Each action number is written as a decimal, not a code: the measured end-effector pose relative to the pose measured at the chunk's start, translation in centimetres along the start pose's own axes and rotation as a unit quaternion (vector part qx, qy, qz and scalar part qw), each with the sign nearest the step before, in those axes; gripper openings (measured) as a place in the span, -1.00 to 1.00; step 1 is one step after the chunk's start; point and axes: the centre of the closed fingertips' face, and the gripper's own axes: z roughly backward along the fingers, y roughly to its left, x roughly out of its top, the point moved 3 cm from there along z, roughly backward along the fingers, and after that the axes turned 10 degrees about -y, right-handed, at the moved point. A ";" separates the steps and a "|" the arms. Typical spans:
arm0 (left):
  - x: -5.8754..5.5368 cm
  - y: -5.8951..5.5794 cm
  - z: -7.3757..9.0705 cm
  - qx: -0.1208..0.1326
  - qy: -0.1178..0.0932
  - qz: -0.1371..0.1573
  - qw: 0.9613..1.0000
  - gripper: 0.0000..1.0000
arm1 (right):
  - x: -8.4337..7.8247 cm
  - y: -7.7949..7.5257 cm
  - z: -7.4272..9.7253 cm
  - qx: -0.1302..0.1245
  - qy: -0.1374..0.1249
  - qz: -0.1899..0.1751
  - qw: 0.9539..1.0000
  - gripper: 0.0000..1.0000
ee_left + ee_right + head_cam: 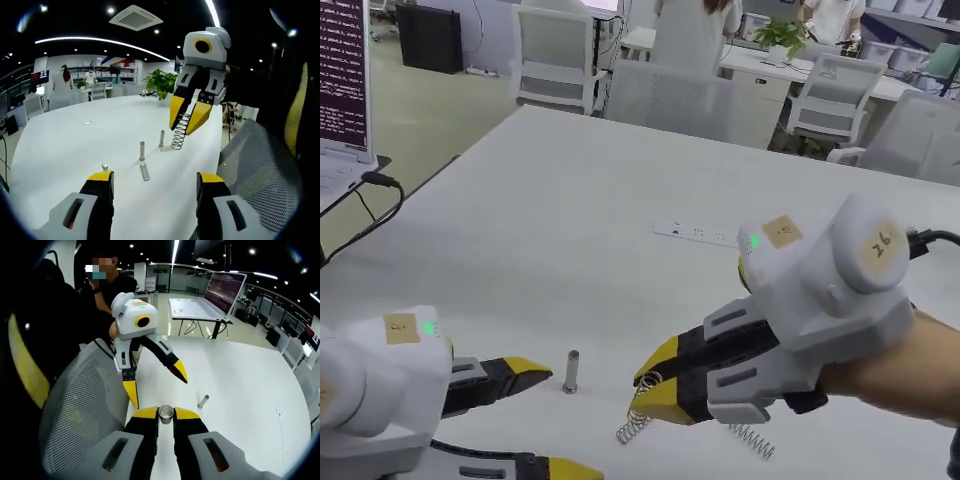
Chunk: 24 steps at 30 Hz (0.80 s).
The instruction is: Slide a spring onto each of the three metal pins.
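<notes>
Metal spring (179, 134) sits pinched in the right claw (166, 413)

Bright, even light from ceiling lights (212, 12) at twelve o'clock floods the white table (570, 200); shadows are faint. Both gripper views bend strongly at their edges; the far background looks soft.

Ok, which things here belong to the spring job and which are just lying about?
Job: spring held in the right tool, loose spring on the table, three metal pins, open left tool.
Lying about: power strip, laptop, potted plant, office chairs.
</notes>
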 end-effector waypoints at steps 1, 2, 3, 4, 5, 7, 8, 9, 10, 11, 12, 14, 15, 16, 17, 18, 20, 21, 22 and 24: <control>0.0 0.1 0.1 0.003 0.000 0.001 1.000 0.34 | 0.1 0.0 0.0 0.001 -0.001 0.000 1.000 -0.84; -0.1 0.2 0.2 0.006 0.000 0.001 1.000 0.37 | 0.1 0.0 0.0 0.000 -0.002 0.001 1.000 -0.84; -0.1 0.3 0.3 0.011 0.000 0.001 1.000 0.41 | 0.1 0.0 -0.1 0.000 -0.002 0.002 1.000 -0.84; -0.2 0.4 0.4 0.012 0.000 0.002 1.000 0.45 | 0.2 -0.1 -0.1 0.000 -0.002 0.003 1.000 -0.84; -0.3 0.5 0.5 0.017 0.002 0.001 1.000 0.47 | 0.2 -0.2 -0.1 -0.002 -0.003 0.004 1.000 -0.84; -0.4 0.6 0.7 0.026 0.003 -0.001 1.000 0.56 | 0.3 -0.3 -0.1 -0.003 -0.006 0.003 1.000 -0.84; -0.5 0.7 0.8 0.028 0.005 -0.002 1.000 0.59 | 0.3 -0.4 -0.1 -0.004 -0.007 0.003 1.000 -0.84; -0.6 0.8 0.9 0.033 0.006 -0.003 0.999 0.63 | 0.3 -0.5 -0.1 -0.005 -0.007 0.003 1.000 -0.84; -0.7 0.8 1.0 0.036 0.008 -0.005 0.999 0.66 | 0.3 -0.5 -0.1 -0.006 -0.007 0.003 1.000 -0.84; -0.7 0.8 1.0 0.036 0.008 -0.005 0.999 0.68 | 0.3 -0.6 -0.1 -0.006 -0.008 0.003 1.000 -0.84; -0.8 1.0 1.2 0.038 0.008 -0.005 0.999 0.70 | 0.4 -0.7 -0.2 -0.007 -0.010 0.002 1.000 -0.84; -0.9 1.2 1.3 0.045 0.008 -0.006 0.999 0.74 | 0.4 -0.8 -0.2 -0.009 -0.012 0.002 1.000 -0.84; -1.0 1.2 1.4 0.047 0.009 -0.006 0.999 0.74 | 0.5 -0.9 -0.3 -0.010 -0.013 0.002 1.000 -0.84; -1.0 1.3 1.4 0.050 0.008 -0.005 0.999 0.76 | 0.6 -1.0 -0.3 -0.011 -0.015 0.002 1.000 -0.84; -1.0 1.3 1.4 0.052 0.007 -0.005 0.999 0.78 | 0.6 -1.1 -0.3 -0.012 -0.015 0.001 1.000 -0.84; -1.1 1.3 1.5 0.050 0.007 -0.005 0.999 0.79 | 0.6 -1.3 -0.4 -0.013 -0.015 0.002 1.000 -0.84; -1.1 1.3 1.6 0.053 0.008 -0.010 0.999 0.81 | 0.8 -1.5 -0.4 -0.016 -0.017 0.002 1.000 -0.84; -1.1 1.3 1.6 0.051 0.010 -0.013 0.999 0.81 | 0.9 -1.6 -0.4 -0.017 -0.018 0.003 1.000 -0.84; -1.2 1.3 1.6 0.053 0.013 -0.018 0.998 0.82 | 0.9 -1.8 -0.4 -0.019 -0.019 0.002 1.000 -0.84; -1.2 1.2 1.6 0.053 0.015 -0.019 0.998 0.82 | 1.0 -2.1 -0.5 -0.022 -0.019 0.003 1.000 -0.84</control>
